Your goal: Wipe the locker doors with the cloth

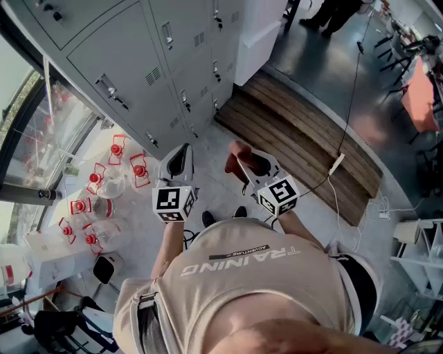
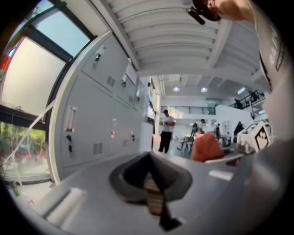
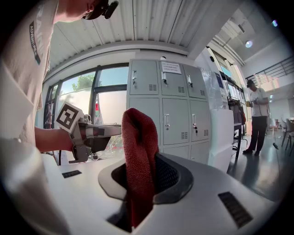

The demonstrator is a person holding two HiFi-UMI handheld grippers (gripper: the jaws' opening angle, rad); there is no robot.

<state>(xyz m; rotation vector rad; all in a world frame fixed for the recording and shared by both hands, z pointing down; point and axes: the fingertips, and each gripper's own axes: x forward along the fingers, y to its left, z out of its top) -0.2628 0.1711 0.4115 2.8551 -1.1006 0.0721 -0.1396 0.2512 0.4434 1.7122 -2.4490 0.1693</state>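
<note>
head view: the left gripper (image 1: 180, 159) and the right gripper (image 1: 246, 163) are near the grey locker doors (image 1: 156, 59), not touching them.
left gripper view: its jaws are together, nothing between.
right gripper view: jaws clamped on the red cloth (image 3: 139, 137), which stands upright.

Fig. The rig as it reaches my remote screen.
(a) Left gripper (image 1: 182, 149) and right gripper (image 1: 246, 160): pale grey moulded shells, and each has a darker grey collar (image 3: 182, 185) round the jaw slot.
(b) Marker cubes (image 1: 174, 202): white faces printed with black square codes. There is one cube on each gripper.
(c) Insets (image 3: 234, 209): small black rectangles set in the right shell.
(d) T-shirt (image 1: 277, 290): beige with short sleeves. I read "TRAINING" in white letters, with "ADVENTURE" on a thin dark strip beside it.
(e) Shoes (image 1: 208, 218): black.
(f) Camera (image 3: 100, 9): a dark unit worn on the head.
</note>
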